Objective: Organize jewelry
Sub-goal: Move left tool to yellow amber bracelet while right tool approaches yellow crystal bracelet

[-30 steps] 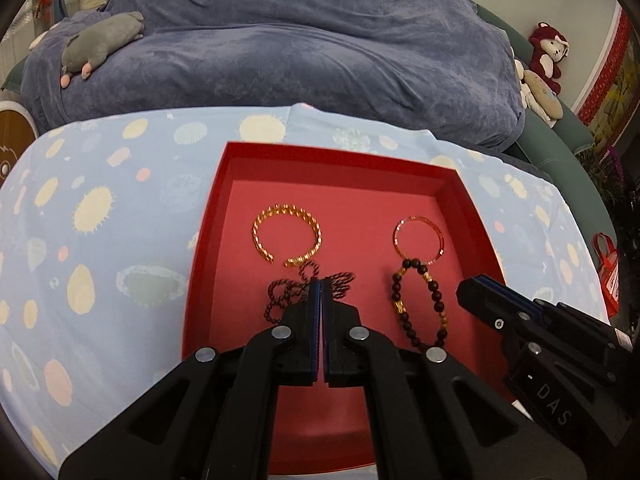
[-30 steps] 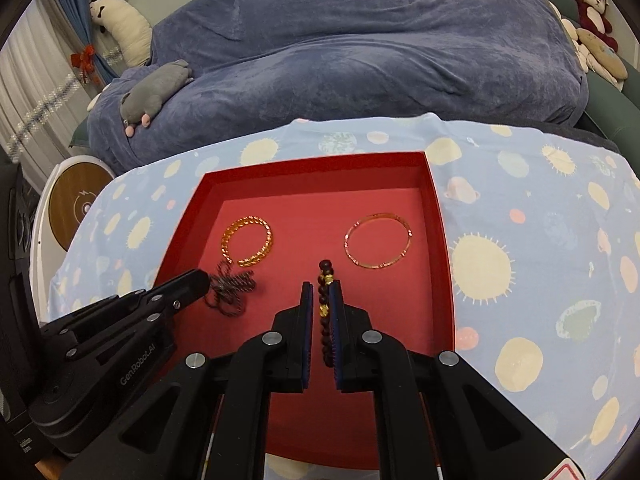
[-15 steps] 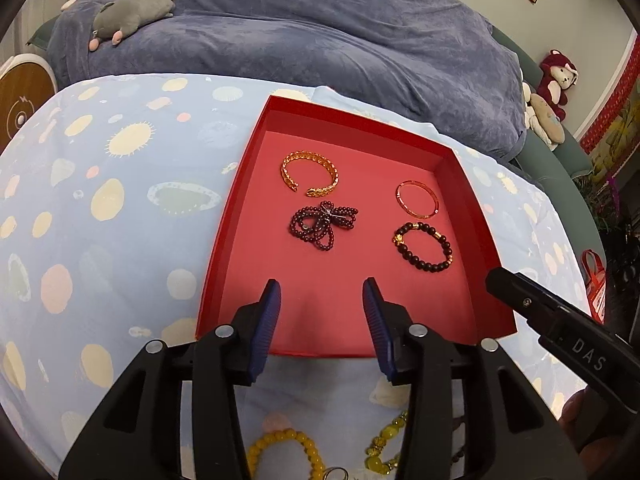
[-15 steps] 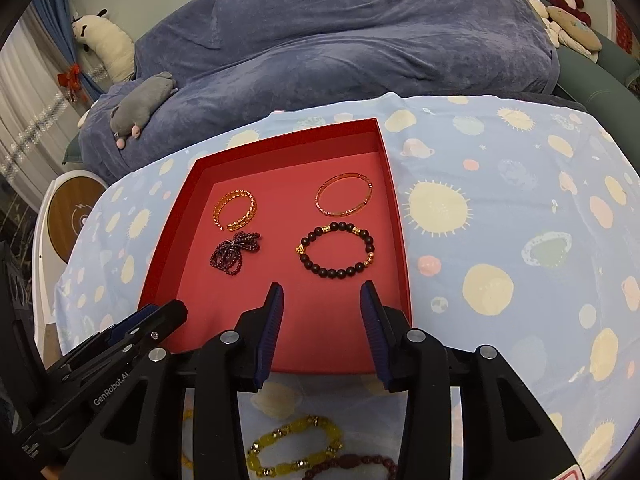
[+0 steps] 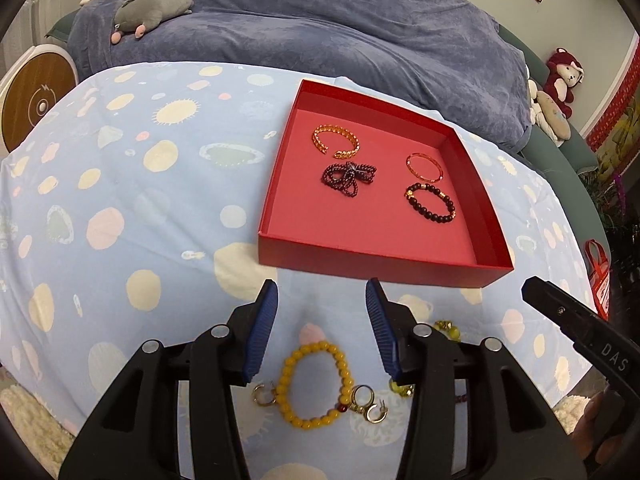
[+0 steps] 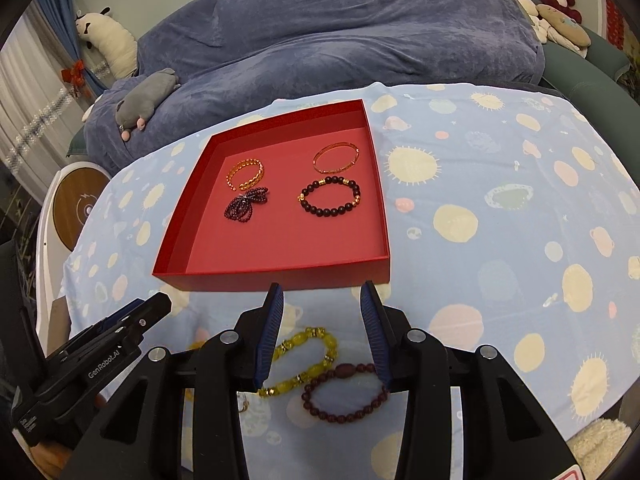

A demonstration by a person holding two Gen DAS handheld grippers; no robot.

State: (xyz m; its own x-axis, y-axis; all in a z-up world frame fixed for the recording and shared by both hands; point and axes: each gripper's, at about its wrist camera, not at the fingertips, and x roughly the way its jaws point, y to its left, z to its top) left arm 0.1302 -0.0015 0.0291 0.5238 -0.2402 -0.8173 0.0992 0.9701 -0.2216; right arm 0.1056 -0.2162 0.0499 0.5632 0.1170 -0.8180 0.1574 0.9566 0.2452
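So far four pieces lie inside the red tray [image 5: 380, 258], which sits in the upper middle of both wrist views: a gold cuff bracelet [image 5: 335, 142] and a thin gold bangle [image 5: 424, 167] along the far side, a bunched dark garnet strand [image 5: 349, 175] and a black bead bracelet [image 5: 430, 203] nearer the front wall. They are spaced apart, none touching.

Several pieces remain on the spotted blue cloth [image 5: 120, 208], low in the frames, in front of the tray. In the left view a yellow bead bracelet [image 5: 316, 386] lies with small gold earrings [image 5: 368, 404] touching or just beside it. In the right view a yellow-green stone bracelet [image 6: 304, 356] touches or overlaps a dark red bead bracelet [image 6: 346, 394].

The left gripper [image 5: 320, 320] hangs over the yellow bracelet, jaws part open with nothing between them. The right gripper [image 6: 322, 324] is likewise part open and empty, above the other two bracelets. By this reckoning about half the job is done; at least three bracelets and the earrings are left.
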